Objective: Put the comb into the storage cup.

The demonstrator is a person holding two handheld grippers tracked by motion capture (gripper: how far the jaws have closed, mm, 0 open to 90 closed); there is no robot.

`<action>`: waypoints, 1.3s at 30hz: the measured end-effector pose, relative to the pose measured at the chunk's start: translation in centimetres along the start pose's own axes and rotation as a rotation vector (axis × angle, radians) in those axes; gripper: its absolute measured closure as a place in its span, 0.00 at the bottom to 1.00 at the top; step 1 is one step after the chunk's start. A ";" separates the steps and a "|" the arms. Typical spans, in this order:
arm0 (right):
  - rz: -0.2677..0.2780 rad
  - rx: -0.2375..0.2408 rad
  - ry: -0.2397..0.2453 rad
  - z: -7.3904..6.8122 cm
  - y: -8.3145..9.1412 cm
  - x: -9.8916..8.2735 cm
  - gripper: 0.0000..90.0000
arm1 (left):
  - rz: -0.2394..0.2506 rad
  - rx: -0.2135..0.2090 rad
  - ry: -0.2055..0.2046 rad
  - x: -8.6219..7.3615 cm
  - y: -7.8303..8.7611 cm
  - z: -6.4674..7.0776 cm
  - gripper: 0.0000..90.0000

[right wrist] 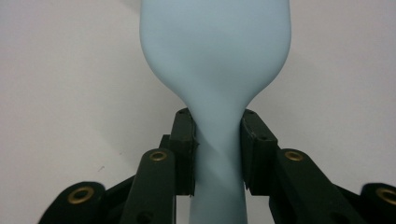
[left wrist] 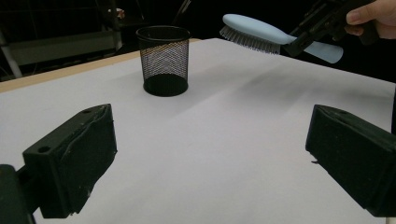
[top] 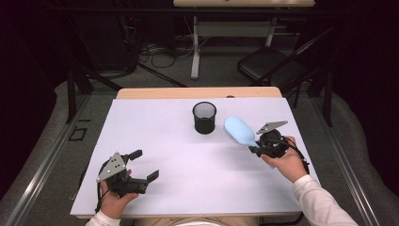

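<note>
A light blue hairbrush [top: 239, 131] hangs above the white table, bristles down, to the right of a black mesh cup [top: 204, 117]. My right gripper [top: 256, 149] is shut on the brush's handle; in the right gripper view its pads [right wrist: 187, 154] press both sides of the narrow handle [right wrist: 218, 154]. In the left gripper view the hairbrush [left wrist: 261, 32] floats right of the mesh cup [left wrist: 163, 59], clear of the surface. My left gripper [top: 147, 165] rests at the table's front left, open, nothing between its fingers [left wrist: 74, 163].
The white table top [top: 160, 141] has a wooden strip along its far edge. Behind it stand a black chair [top: 273, 66], a desk leg and cables on the floor. A person's hand and white sleeve [top: 320, 202] come in at the bottom right.
</note>
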State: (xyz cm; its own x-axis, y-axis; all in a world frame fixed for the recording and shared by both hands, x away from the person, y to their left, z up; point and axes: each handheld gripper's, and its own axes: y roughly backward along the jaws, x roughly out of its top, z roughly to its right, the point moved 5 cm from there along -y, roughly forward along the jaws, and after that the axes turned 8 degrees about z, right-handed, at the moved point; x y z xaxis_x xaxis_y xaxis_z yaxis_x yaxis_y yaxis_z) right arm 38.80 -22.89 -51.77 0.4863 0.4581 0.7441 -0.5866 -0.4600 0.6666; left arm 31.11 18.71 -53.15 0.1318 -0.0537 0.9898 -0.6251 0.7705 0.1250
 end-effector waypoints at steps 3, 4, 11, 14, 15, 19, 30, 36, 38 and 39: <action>0.015 0.004 0.000 -0.2 0.2 0.3 0.77 | 0.003 0.000 0.004 0.0 0.0 0.0 0.02; 0.022 0.004 0.000 -0.2 0.3 0.4 0.77 | 0.002 -0.001 0.003 0.0 0.0 0.0 0.02; 0.057 0.011 -0.006 -0.4 0.5 1.2 0.77 | 0.001 0.000 0.002 0.0 0.0 0.0 0.02; 0.078 0.009 -0.009 -0.5 0.7 1.5 0.77 | 0.001 0.000 0.000 0.0 0.0 -0.1 0.02; 0.082 0.010 -0.010 -0.5 0.7 1.6 0.77 | 0.001 0.000 0.000 0.0 0.0 -0.1 0.02; 0.102 0.011 -0.001 -0.8 0.9 2.0 0.77 | 0.002 0.001 0.001 0.0 0.0 0.0 0.02; 0.142 0.027 0.006 -1.7 1.0 3.1 0.77 | 0.001 -0.003 0.000 0.0 0.0 0.0 0.02; 0.164 0.038 0.016 -2.2 0.9 3.7 0.77 | 0.001 -0.002 0.000 0.0 0.0 0.0 0.02; 0.171 0.041 0.013 -2.4 0.9 3.9 0.77 | 0.001 -0.002 0.000 0.0 0.0 0.0 0.02; 0.174 0.043 0.014 -2.5 0.8 4.1 0.77 | 0.002 -0.002 0.002 0.0 0.0 0.0 0.02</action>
State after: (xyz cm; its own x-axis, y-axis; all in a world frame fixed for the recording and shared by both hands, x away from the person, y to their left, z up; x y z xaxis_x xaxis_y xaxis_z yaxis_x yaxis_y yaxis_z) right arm 38.68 -19.54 -48.30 0.3701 0.3792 0.8481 -0.6329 -0.5654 0.5290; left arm 31.14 18.70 -53.16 0.1323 -0.0505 0.9899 -0.6237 0.7720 0.1228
